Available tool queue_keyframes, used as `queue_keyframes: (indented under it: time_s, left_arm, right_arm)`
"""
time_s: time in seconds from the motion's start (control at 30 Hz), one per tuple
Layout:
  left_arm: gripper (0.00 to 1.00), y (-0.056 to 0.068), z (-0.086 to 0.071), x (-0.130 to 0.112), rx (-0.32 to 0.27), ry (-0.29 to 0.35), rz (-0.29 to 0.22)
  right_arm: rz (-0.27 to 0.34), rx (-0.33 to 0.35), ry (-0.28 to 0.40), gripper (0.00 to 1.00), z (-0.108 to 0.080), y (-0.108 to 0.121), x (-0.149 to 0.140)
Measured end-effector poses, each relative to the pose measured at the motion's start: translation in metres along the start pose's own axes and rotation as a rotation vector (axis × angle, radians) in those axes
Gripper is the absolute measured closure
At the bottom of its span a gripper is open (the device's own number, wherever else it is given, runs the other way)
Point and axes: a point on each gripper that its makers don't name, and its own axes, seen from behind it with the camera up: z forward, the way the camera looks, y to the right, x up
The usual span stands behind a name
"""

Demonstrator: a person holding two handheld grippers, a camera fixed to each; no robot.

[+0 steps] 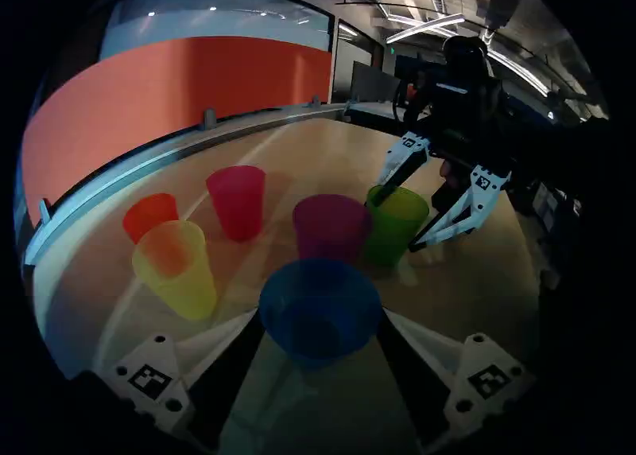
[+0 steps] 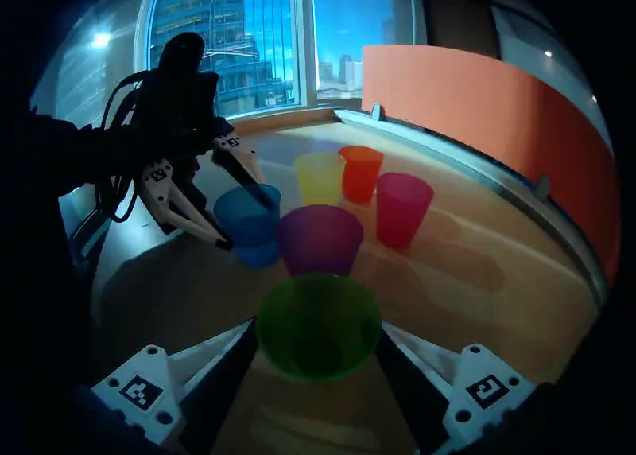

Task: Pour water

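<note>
Starting at the left tongs [image 1: 320, 318]: the two fingers sit tight against either side of the blue cup [image 1: 318, 292], clamped on it as far as I can judge, and the cup stands upright between them, mouth open to the camera. Over to the right tongs [image 2: 319, 328], same story: fingers pressed to both flanks of the green cup [image 2: 318, 316], cup level, rim up. So both vessels are in hand (nice symmetry, one cup each), but neither is tipped, and I'd call the pour itself not yet begun. Is there water in either one? I can't tell; the tinted plastic shows no surface line. Moving outward: straight ahead of both tongs, between the two held cups, stands the purple cup [image 1: 330, 226], near each of them and a likely obstacle if one cup has to swing toward the other. Beyond it and to the left of the left tongs come the pink cup [image 1: 237, 200], the yellow cup [image 1: 176, 270] and, just behind that one, the orange cup [image 1: 149, 215], all upright on the wooden desk [image 1: 302, 149]. From the left tongs the green cup is ahead and to the right; from the right tongs the blue cup is ahead and to the left. What's left, in my reading: bring one rim over the other, then tilt, which is practically the whole job.
</note>
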Motion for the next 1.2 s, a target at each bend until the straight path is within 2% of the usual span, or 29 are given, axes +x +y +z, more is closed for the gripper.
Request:
queue_keyframes:
  time_s: [0.13,0.27,0.43,0.77,0.97,1.2]
  left_arm:
    - [0.13,-0.001,0.001,0.000,0.005,-0.001,0.001]
    - [0.14,-0.001,0.001,0.000,0.008,0.000,0.008]
    - [0.14,-0.001,0.001,-0.001,0.006,0.001,0.008]
    - [0.15,-0.001,-0.001,-0.002,0.008,-0.001,0.008]
    - [0.15,0.000,-0.007,0.001,0.018,0.010,0.007]
    - [0.14,0.002,-0.018,0.015,0.034,0.047,-0.012]
  right_arm:
    - [0.001,0.000,-0.001,0.01,0.000,0.000,-0.001]
    - [0.004,0.003,0.001,0.02,0.000,0.000,0.000]
    - [0.000,0.000,0.002,0.09,0.001,0.001,0.001]
    - [-0.006,0.003,0.036,0.10,-0.008,-0.001,0.013]
    - [-0.014,-0.009,0.033,0.10,-0.015,-0.002,0.015]
    - [-0.016,-0.022,0.048,0.10,-0.023,-0.008,0.024]
